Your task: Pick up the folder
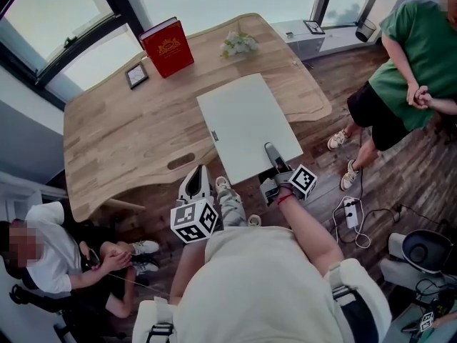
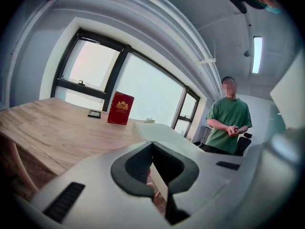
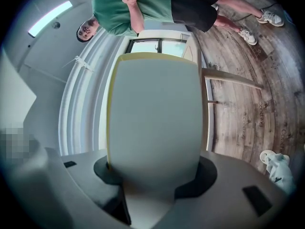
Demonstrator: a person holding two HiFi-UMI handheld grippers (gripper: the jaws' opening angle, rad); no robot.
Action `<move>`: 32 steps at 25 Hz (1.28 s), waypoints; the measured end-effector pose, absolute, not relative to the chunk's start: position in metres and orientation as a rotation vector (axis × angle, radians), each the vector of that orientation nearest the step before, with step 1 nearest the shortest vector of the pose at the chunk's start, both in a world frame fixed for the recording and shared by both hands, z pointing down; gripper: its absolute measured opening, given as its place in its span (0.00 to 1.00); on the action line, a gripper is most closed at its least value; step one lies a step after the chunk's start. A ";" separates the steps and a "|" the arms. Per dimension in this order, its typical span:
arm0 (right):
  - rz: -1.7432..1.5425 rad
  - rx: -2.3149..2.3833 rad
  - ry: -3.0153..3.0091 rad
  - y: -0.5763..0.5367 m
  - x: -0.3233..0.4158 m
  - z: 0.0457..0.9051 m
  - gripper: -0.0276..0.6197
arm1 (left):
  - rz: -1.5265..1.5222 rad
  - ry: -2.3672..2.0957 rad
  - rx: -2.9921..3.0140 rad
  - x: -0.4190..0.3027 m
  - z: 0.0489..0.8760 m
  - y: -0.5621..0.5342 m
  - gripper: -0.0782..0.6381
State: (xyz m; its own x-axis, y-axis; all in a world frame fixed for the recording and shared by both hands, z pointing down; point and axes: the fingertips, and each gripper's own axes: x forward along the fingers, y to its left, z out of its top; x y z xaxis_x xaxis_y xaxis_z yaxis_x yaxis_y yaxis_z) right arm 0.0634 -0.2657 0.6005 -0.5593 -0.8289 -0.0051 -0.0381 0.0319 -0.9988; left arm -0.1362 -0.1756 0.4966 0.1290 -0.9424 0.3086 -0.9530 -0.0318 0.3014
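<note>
**Head view with both gripper views.** We see the folder point(image 1: 246, 123) as a plain, pale grey-white rectangle. It shows a thin yellow edge in the right gripper view and a small dark tab on its left side. It sits slantwise at the centre of the frame over the wooden table point(image 1: 121, 131); we cannot tell whether its far end rests there. Its near short end juts past the table's front edge, where the right gripper point(image 1: 272, 156) clamps it. The left gripper point(image 1: 196, 181), at lower centre-left, is closed on nothing, near the folder's near corner. Left of the folder we find open wood. A red book point(image 1: 166, 46), a small frame point(image 1: 136, 75) and flowers point(image 1: 239, 43) stand well apart towards the top. A person in a green shirt point(image 1: 414, 48) stands at upper right.
</note>
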 end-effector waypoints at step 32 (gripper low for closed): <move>-1.453 -0.882 1.619 -0.189 0.138 0.514 0.47 | 0.025 -1.720 2.134 -0.075 0.476 -0.151 0.14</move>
State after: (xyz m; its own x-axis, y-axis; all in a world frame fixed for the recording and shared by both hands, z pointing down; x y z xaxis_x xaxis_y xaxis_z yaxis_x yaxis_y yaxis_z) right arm 0.1376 -0.1887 0.5144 -0.4609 -0.8822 -0.0967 0.0009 0.1084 -0.9941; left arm -0.0748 -0.1507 0.4756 0.2434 -0.9348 0.2585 -0.9419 -0.1642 0.2931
